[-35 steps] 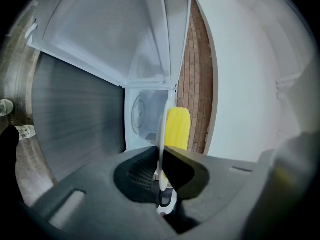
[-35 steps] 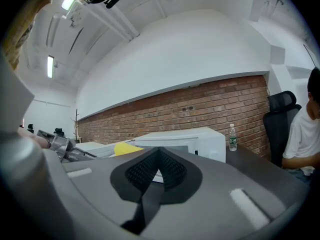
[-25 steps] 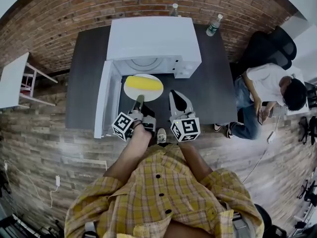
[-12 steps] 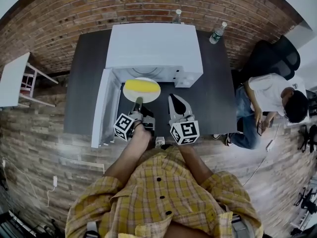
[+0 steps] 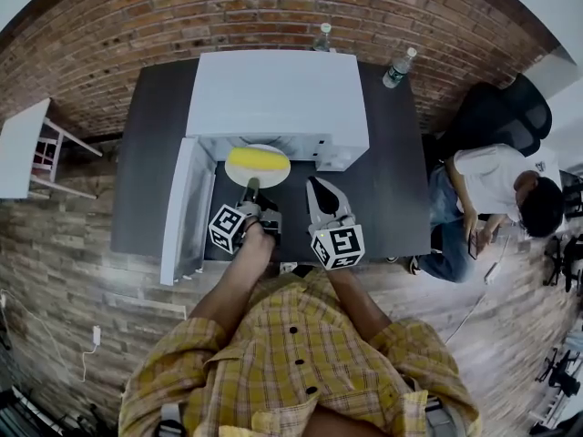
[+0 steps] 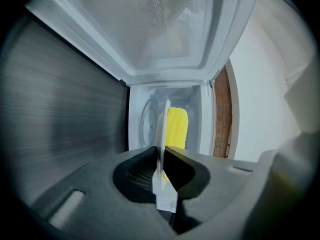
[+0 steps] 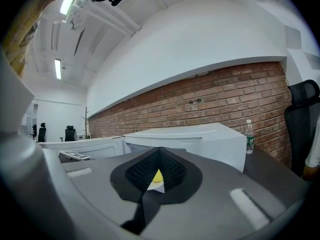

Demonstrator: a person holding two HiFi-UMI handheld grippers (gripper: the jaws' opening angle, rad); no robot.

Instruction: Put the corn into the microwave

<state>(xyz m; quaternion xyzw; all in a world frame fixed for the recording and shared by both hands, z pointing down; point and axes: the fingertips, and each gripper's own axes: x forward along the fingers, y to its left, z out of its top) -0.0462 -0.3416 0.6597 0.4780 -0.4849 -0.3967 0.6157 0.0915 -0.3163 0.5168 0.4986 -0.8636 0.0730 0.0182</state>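
Yellow corn (image 5: 258, 160): lying crosswise on plate (image 5: 273, 179), at microwave (image 5: 273, 89) mouth.
Left gripper (image 5: 251, 188): clamping plate rim, nearer.
Right gripper (image 5: 316, 188): idling closed, empty.

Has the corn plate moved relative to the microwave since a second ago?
Yes. The plate, held by the left gripper, has moved toward the microwave: its far rim now reaches the open front.

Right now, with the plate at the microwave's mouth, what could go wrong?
The left gripper pinches the plate by its near rim only, so it might tilt and the loose corn could roll off. The plate's edge might also clip the microwave or its open door.
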